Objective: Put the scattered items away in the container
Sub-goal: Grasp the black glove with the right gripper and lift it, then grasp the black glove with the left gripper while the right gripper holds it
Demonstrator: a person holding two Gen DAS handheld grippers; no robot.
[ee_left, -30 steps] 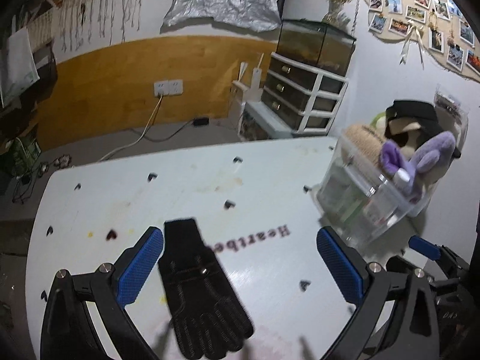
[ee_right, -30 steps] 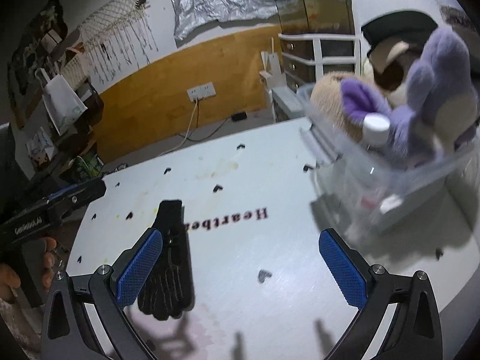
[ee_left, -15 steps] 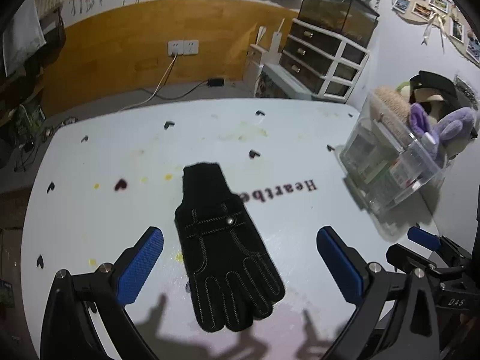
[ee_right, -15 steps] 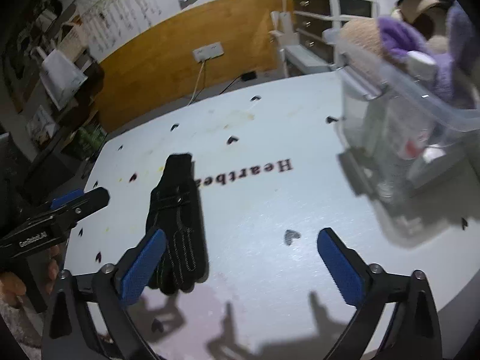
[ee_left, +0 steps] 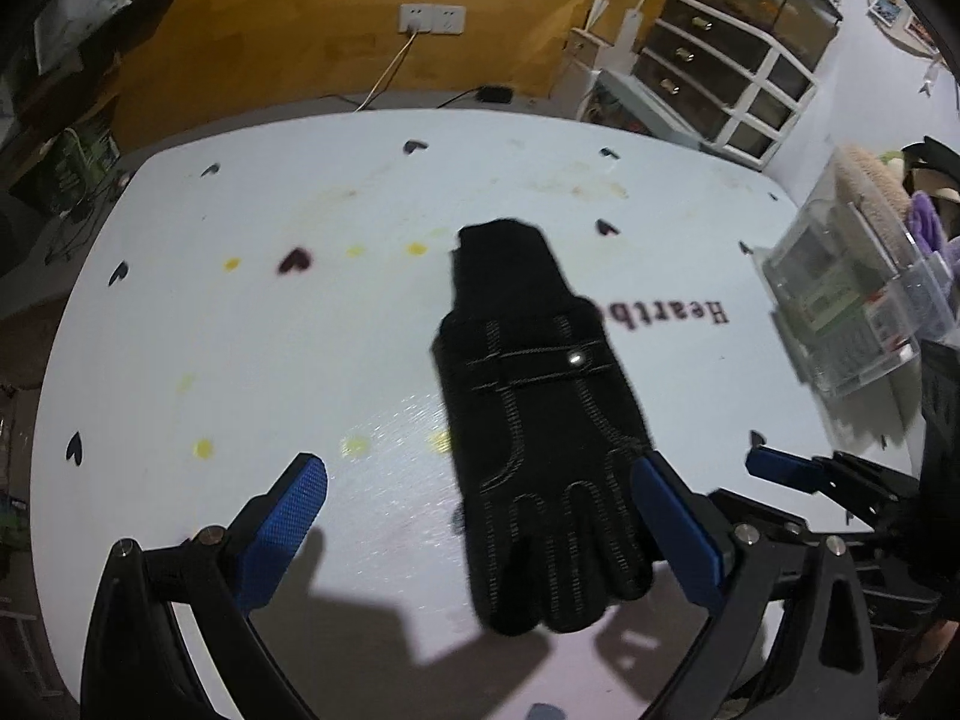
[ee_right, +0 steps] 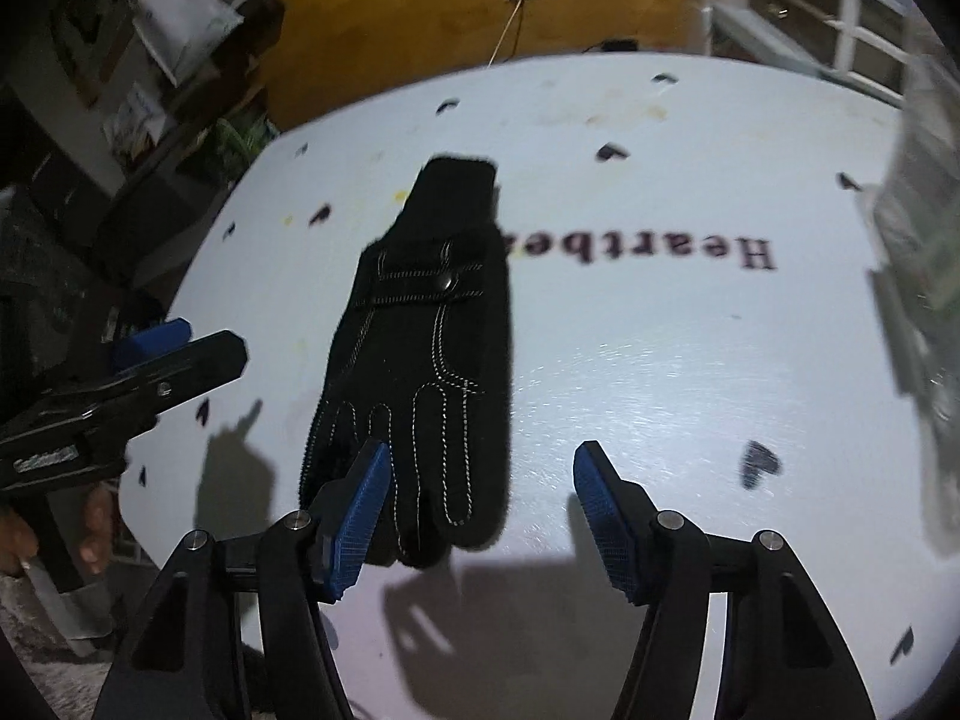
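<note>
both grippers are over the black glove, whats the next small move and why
Probably lower the right gripper a little further and shift it left, so the glove's finger end sits between its pads. Its jaws have just been closing, yet nothing is pinched so far: one pad overlaps the glove's fingers, the other stands over bare table. The left gripper is open wide, and the container waits at the right.

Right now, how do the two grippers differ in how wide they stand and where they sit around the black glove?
The left gripper stands wide open; the right gripper, whose jaws have just been closing, stands narrower.
The left gripper spans the black glove fingertips; the right gripper's left pad overlaps the glove, its other pad stands over the bare white table.
Both have blue pads, and neither grips the glove yet.
</note>
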